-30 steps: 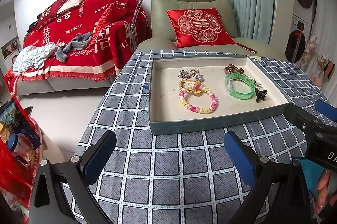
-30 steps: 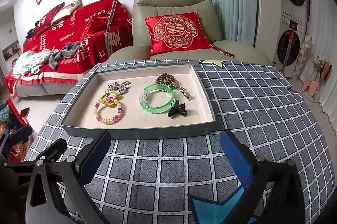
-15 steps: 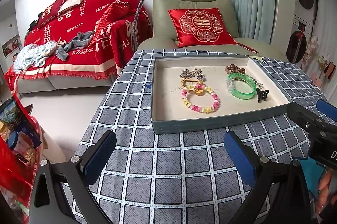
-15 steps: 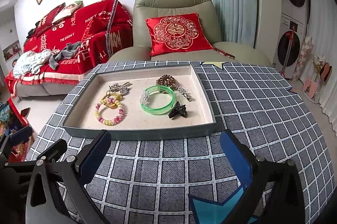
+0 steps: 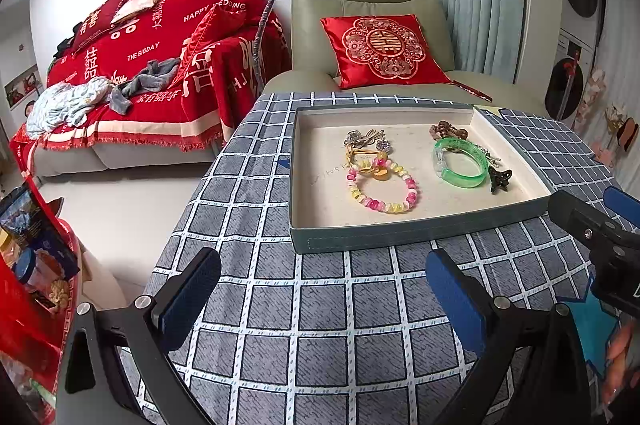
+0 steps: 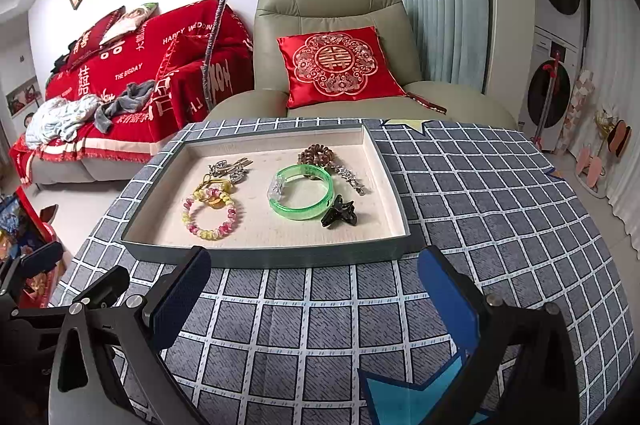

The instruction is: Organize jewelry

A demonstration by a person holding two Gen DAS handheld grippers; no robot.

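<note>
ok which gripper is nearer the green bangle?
Right, slightly. The right gripper hovers open just short of the tray's near wall, with the green bangle straight ahead. The left gripper, also open, sits back and to the bangle's left.

A table (image 5: 320,305) is being covered by a blue-grey cloth (image 6: 500,209) checked with white lines. A shallow grey tray (image 5: 420,231) with a pale lining is being carried directly on the cloth, toward the far side of the table. A blue star-shaped patch (image 6: 408,397) is being shown on the cloth at the near edge, and a pale yellow one (image 6: 404,124) beside the tray's far right corner.
</note>
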